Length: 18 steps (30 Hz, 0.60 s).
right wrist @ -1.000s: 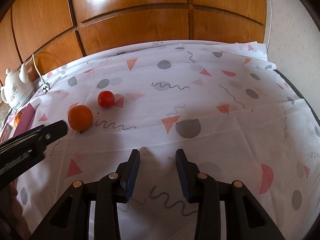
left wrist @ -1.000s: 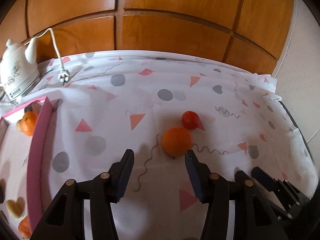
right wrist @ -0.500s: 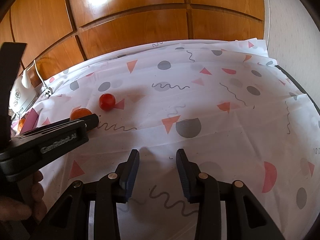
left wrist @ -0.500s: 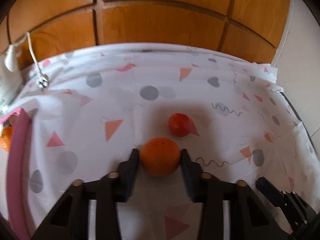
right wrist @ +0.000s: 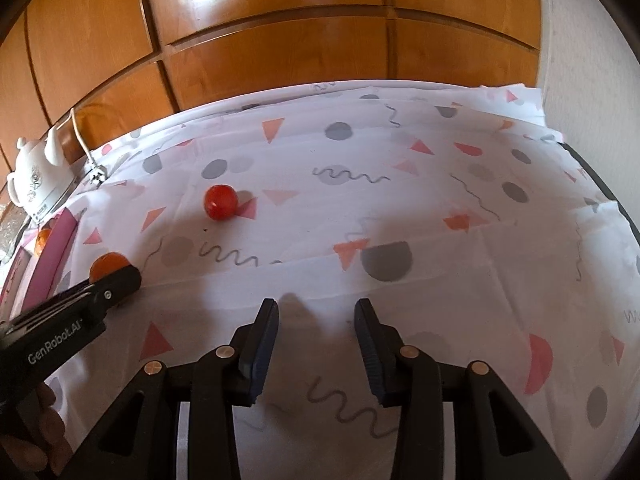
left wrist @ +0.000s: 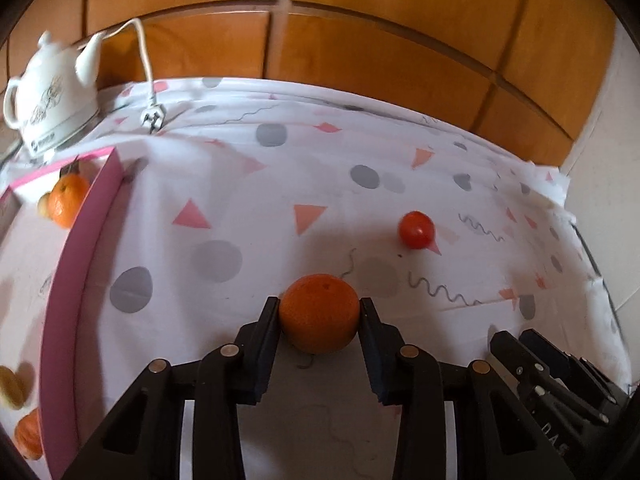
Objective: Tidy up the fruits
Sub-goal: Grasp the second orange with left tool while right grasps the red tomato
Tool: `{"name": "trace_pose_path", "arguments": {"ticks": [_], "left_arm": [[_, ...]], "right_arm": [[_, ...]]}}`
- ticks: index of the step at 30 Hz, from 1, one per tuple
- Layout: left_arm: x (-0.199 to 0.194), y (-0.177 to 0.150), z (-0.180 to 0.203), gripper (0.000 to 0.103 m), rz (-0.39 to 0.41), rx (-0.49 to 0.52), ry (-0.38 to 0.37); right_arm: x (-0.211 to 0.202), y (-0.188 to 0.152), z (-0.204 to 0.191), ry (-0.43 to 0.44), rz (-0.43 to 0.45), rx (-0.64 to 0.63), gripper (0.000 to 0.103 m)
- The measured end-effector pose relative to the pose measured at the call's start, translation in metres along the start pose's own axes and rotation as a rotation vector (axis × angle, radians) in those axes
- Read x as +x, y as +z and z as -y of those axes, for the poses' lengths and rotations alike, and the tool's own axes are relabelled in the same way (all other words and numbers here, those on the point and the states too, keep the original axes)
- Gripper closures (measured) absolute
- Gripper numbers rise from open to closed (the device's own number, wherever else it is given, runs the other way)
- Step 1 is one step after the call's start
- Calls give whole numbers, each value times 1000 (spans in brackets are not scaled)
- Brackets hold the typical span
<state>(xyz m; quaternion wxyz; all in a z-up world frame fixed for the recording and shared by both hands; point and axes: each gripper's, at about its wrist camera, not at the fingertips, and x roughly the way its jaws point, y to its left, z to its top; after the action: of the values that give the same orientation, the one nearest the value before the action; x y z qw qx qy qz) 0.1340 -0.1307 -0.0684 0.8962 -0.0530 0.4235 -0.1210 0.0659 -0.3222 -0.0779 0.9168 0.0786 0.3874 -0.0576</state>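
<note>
Wood-panelled wall behind a patterned cloth-covered bench (left wrist: 224, 216), orange (left wrist: 318, 314) clamped between the left tool's (left wrist: 320, 322) pads, red tomato (left wrist: 416, 229) ahead and to its right, pink box (left wrist: 76, 264) of fruit to its left, right tool (right wrist: 316, 334) parted, gripping nothing

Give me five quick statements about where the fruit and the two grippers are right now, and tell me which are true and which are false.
1. The left gripper is shut on the orange. True.
2. The right gripper holds the tomato. False: nothing is between its jaws.
3. The tomato lies on the tablecloth. True.
4. The pink box holds no fruit. False: at least one orange fruit is inside.
5. A white kettle stands behind the pink box. True.
</note>
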Motion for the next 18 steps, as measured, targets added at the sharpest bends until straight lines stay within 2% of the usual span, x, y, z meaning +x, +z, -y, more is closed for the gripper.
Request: {"name": "trace_pose_path", "arguments": {"ticks": [15, 18], "left_arm": [[8, -6, 6, 63, 24, 52, 25], [8, -6, 7, 63, 26, 58, 31]], "right_arm": [[45, 54, -36, 157, -22, -81, 62], [52, 60, -44, 164, -29, -106, 62]]}}
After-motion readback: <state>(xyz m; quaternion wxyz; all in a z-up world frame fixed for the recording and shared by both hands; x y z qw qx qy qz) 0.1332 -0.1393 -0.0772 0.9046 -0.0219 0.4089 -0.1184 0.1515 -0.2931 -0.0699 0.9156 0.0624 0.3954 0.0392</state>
